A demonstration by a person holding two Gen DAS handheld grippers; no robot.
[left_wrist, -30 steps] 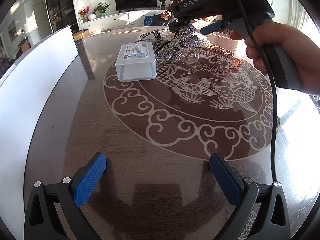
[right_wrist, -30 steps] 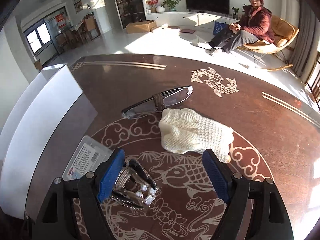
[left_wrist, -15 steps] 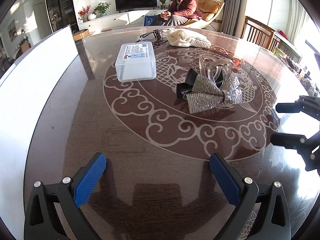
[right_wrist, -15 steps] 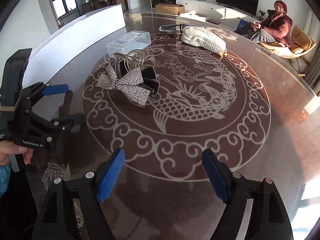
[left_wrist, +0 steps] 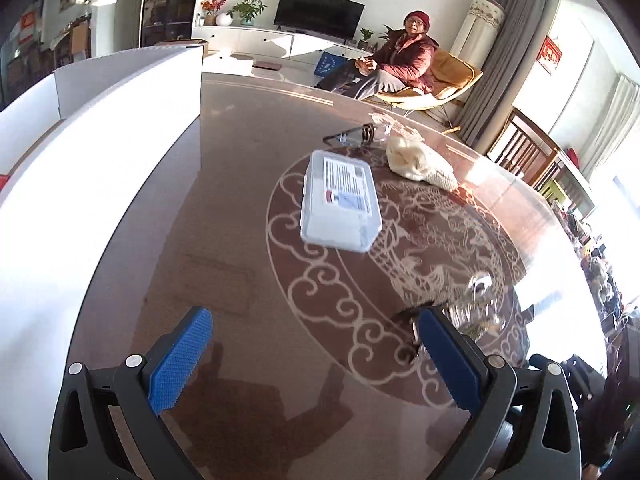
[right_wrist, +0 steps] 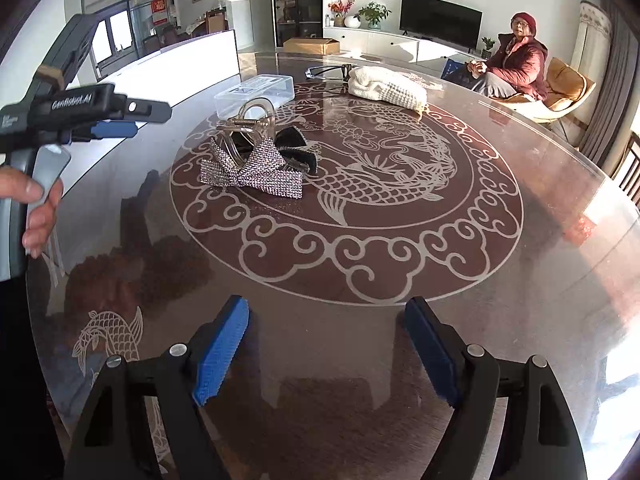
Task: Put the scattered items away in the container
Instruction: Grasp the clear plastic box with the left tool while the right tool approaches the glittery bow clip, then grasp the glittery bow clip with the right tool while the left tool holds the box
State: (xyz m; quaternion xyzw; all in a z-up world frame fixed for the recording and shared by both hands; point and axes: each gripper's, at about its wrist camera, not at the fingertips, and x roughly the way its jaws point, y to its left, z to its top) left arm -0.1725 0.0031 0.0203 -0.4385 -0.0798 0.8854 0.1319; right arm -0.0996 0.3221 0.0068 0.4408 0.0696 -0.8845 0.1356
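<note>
Right wrist view: sequined bow hair clip (right_wrist: 256,170) lying loose on the round patterned table (right_wrist: 500,300), near the medallion's left side; clear lidded plastic box (right_wrist: 256,94) just behind it; cream knitted item (right_wrist: 386,88) and folded glasses (right_wrist: 328,71) farther back, near each other. Right gripper (right_wrist: 326,350): jaws spread wide, nothing between them, hovering over bare tabletop well short of the clip. Left gripper (right_wrist: 120,120): seen at the left edge, held in a hand (right_wrist: 36,208); left wrist view shows its jaws wide apart and empty. White container (left_wrist: 100,152): along the table's left edge; its inside is hidden. Status, judged: no visible item stowed; clip, box, knit and glasses all remain to be moved.
</note>
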